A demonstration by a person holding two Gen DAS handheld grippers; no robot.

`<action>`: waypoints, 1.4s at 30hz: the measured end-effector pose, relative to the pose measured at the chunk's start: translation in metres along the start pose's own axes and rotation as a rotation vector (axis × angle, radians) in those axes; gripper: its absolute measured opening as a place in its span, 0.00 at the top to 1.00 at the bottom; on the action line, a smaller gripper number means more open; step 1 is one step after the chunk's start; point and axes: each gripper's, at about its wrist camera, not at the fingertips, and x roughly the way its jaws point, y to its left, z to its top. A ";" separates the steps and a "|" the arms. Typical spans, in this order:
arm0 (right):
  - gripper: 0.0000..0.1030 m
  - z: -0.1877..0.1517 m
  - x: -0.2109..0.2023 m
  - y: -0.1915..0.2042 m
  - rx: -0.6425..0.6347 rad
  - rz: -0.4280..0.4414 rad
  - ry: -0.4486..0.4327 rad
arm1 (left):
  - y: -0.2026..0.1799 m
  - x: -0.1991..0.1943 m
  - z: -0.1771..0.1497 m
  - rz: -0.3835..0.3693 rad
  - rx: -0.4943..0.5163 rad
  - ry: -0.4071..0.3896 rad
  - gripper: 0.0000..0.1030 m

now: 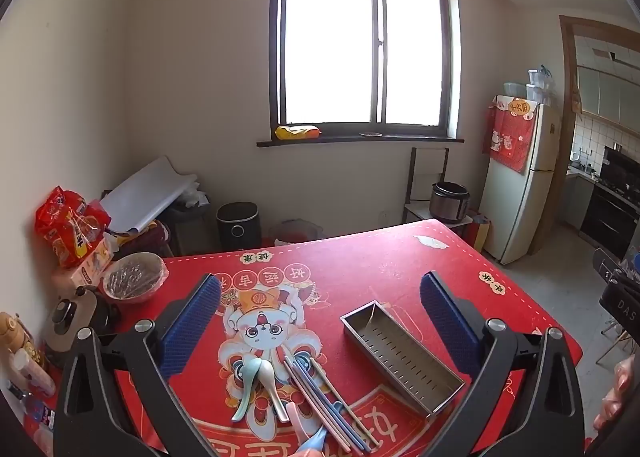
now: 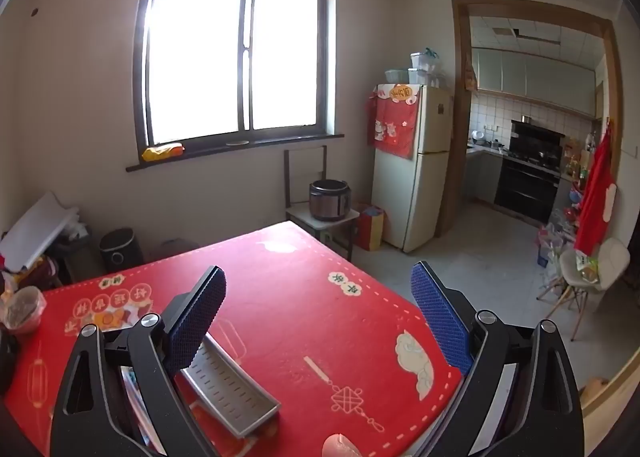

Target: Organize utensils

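A loose pile of utensils lies on the red table mat (image 1: 380, 257): pale green and white soup spoons (image 1: 256, 381), pink and blue spoons at the bottom edge, and several long chopsticks (image 1: 328, 405) in grey, pink and blue. To their right stands a slotted steel tray (image 1: 400, 353), with nothing in it. My left gripper (image 1: 320, 297) hovers wide open above the pile and tray, holding nothing. My right gripper (image 2: 318, 285) is also wide open over the mat (image 2: 320, 297); the steel tray (image 2: 232, 389) sits low left, partly behind its left finger (image 2: 196, 317).
A covered bowl (image 1: 134, 277), snack bags (image 1: 68, 225) and a pot lid (image 1: 70, 317) crowd the table's left side. The table's right edge (image 2: 452, 369) drops to the tiled floor. A fridge (image 2: 412, 165), a rice cooker (image 2: 330, 199) and a white chair (image 2: 592, 269) stand beyond.
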 end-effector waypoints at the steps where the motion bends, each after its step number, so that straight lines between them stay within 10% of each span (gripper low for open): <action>1: 0.12 0.000 0.000 0.000 -0.003 0.000 0.002 | 0.000 0.000 0.000 0.002 0.001 0.006 0.05; 42: 0.12 0.000 0.012 0.012 -0.017 0.007 0.026 | 0.005 0.008 -0.006 0.003 0.001 0.011 0.05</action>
